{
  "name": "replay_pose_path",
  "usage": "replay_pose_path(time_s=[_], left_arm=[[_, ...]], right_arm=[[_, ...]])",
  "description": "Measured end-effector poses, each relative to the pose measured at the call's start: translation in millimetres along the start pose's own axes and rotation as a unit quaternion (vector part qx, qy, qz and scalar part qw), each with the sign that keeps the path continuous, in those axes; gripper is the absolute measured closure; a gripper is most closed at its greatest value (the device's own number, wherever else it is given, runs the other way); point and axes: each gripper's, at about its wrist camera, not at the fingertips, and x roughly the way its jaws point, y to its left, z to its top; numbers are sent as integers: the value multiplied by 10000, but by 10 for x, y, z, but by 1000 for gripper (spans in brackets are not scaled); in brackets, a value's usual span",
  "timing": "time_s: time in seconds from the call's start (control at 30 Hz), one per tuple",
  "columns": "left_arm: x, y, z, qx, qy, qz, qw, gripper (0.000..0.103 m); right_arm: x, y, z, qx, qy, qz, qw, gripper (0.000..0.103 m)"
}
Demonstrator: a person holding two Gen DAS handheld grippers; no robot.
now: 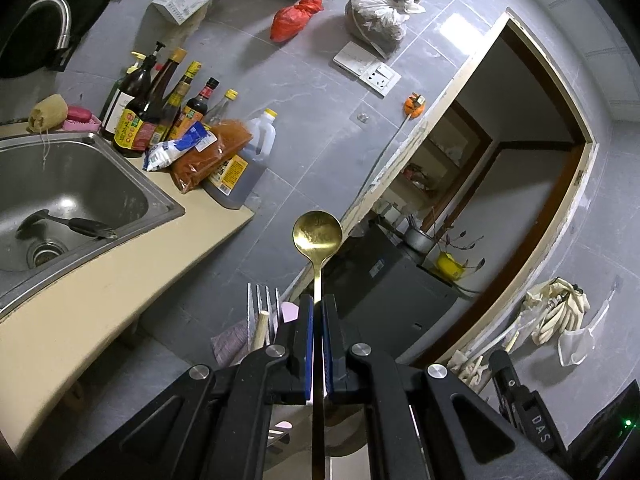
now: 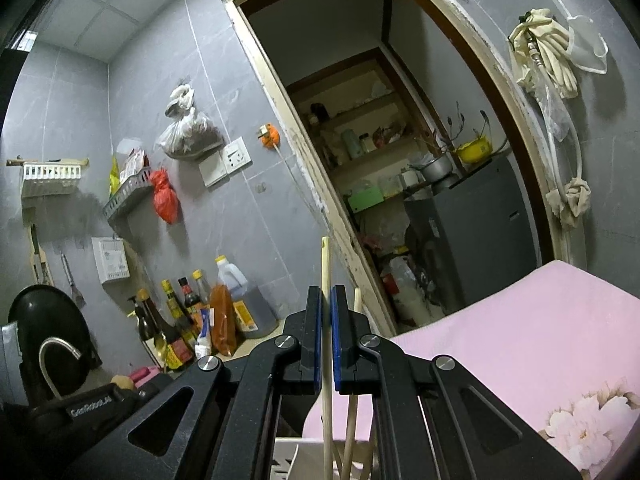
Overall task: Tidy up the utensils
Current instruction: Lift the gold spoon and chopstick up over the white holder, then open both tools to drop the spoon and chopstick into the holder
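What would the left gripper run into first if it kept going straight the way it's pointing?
Probably nothing close: beyond the gold spoon held in the left gripper, the line leads toward the doorway's edge and the grey tiled wall, though depth is unclear.

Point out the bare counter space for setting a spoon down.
Free: the beige counter strip in front of the sink, running toward the camera. Crowded: the far corner behind the sink, packed with bottles and bags.
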Motion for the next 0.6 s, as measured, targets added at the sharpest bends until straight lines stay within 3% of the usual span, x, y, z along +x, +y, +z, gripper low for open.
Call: replay_pose_path(time_s=[0.33, 0.4, 0.47, 0.6], left_arm=[[6, -122, -74, 512, 188, -12, 9985, 99], [3, -141, -93, 684, 318, -25, 9971, 98], [-1, -143, -105, 783, 445, -34, 9959, 98], [-22, -128, -106, 911, 663, -9, 9936, 98]], right_arm=[[-49, -4, -4, -185, 387, 72, 9991, 98], [-55, -15, 1, -190, 502, 80, 9985, 94], [-70, -33, 11, -160, 571, 73, 9982, 78], [-116, -53, 39, -191, 657, 86, 9976, 75]])
